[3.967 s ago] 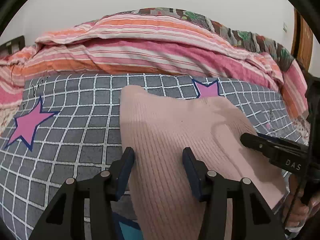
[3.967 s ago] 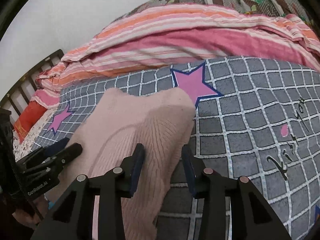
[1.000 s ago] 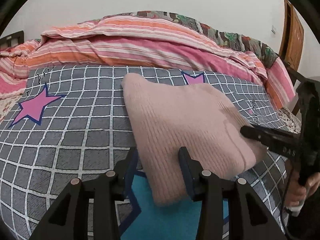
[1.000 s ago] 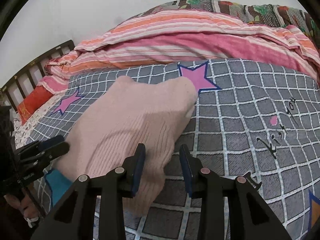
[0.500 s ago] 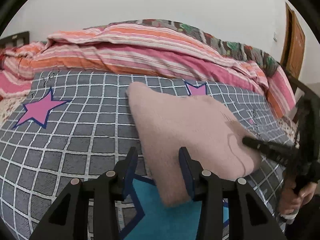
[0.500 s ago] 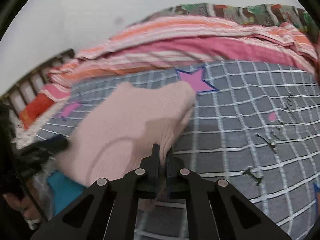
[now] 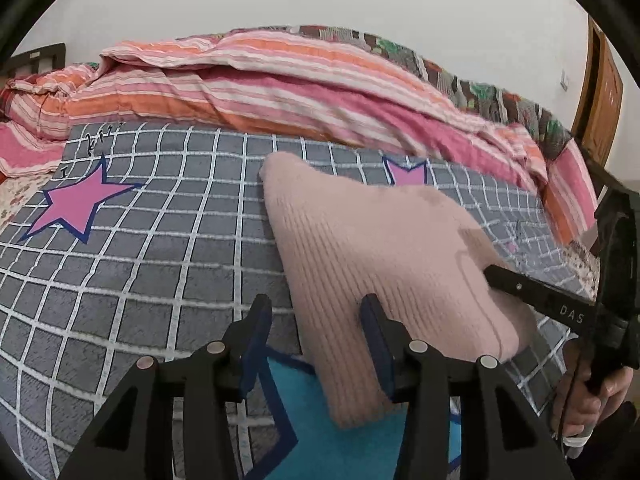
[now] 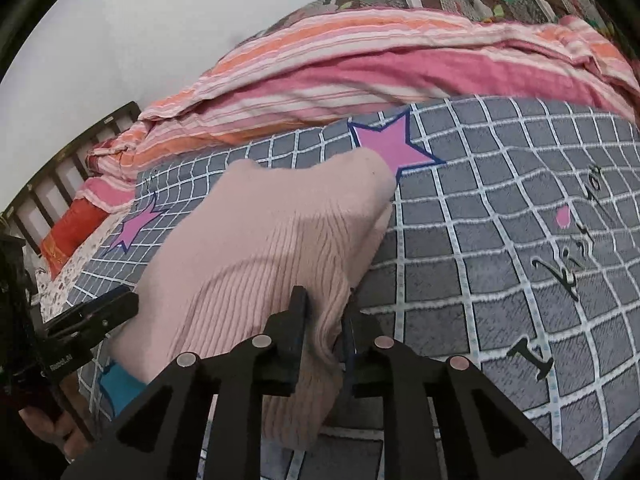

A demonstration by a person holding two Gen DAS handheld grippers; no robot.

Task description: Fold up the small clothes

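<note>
A pink ribbed knit garment [image 7: 380, 248] lies folded on the grey checked bedspread [image 7: 160, 260]. My left gripper [image 7: 316, 332] straddles its near left edge. Its jaws are opening, and the pads stand clear of the cloth that lies between them. In the right wrist view the same garment [image 8: 272, 240] runs up to my right gripper [image 8: 323, 322]. A bunched fold of its near right edge is pinched between the narrow jaws, which are starting to open. The right gripper [image 7: 492, 272] also shows at the garment's right side, and the left gripper [image 8: 120, 304] at its left.
A rolled pink and orange striped quilt [image 7: 280, 88] lies along the far side of the bed. A teal star [image 7: 320, 420] is printed beside the garment's near end. A dark slatted headboard [image 8: 60, 172] stands at the left, a wooden door [image 7: 604, 100] at the right.
My right jaws have closed from wide apart onto the garment's near right edge. My left jaws have spread a little. Over four seconds the garment's near end drew back, baring the teal star.
</note>
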